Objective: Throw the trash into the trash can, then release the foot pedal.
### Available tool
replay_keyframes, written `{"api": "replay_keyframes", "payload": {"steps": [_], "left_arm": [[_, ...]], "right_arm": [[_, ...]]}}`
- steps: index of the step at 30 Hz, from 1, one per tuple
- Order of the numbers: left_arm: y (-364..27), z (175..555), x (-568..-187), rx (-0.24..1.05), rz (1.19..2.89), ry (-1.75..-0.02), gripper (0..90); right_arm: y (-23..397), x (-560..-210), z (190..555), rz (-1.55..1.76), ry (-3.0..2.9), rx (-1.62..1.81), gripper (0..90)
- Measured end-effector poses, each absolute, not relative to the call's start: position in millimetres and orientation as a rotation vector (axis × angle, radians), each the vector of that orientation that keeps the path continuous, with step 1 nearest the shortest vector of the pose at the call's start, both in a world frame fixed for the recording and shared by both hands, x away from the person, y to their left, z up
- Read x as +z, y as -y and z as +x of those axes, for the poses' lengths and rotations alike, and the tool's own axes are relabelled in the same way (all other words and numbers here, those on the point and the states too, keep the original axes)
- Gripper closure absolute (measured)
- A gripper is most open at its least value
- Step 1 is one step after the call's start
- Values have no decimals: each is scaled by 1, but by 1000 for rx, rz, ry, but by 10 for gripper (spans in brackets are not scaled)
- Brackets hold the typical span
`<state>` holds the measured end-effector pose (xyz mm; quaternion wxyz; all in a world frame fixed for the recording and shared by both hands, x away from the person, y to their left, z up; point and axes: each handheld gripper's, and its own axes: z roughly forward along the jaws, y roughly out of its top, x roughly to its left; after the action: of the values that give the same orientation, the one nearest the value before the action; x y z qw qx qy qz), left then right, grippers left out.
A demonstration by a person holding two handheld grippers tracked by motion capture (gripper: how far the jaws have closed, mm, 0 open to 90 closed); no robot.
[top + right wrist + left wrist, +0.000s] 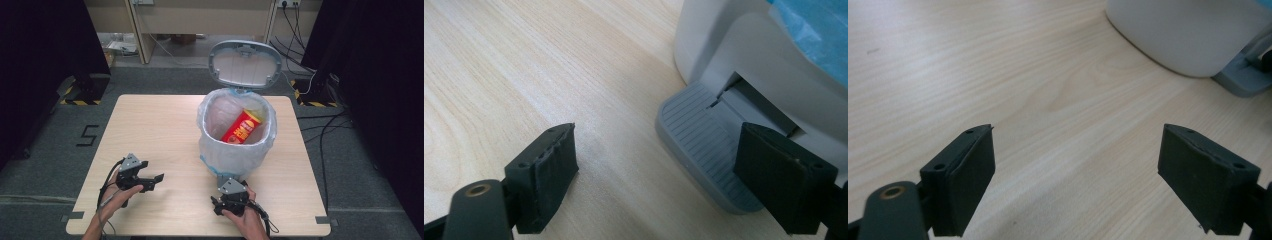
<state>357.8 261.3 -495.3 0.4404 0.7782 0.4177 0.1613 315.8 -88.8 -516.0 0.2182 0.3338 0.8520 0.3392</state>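
High view: one pedal bin [235,150] stands on the desk [150,130], lid [245,62] up, lined with one plastic bag [210,145]; one red-and-yellow tube [242,127] lies tilted inside, its lower end hidden. Two tongs, left tongs [157,181] and right tongs [231,196], sit at the near edge.

Left gripper view: jaws spread, empty, over bare wood; the bin's base is cut off.

Right gripper view: jaws spread, empty, beside one grey ribbed pedal [704,145].

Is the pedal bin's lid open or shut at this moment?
Open. The lid stands upright behind the pedal bin, its underside facing the camera, and a red and yellow can shows inside the bag-lined bin.
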Motion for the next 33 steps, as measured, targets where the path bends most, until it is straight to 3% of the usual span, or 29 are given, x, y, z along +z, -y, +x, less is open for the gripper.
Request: {"api": "replay_keyframes", "payload": {"steps": [16,33], "left_arm": [[-266,346,-524,399,2034,-1090,147],[-263,344,-525,450,2090,-1054,122]], "right_arm": [[89,-516,316,919,-2357,943,171],[89,-516,315,919,-2358,943,171]]}}
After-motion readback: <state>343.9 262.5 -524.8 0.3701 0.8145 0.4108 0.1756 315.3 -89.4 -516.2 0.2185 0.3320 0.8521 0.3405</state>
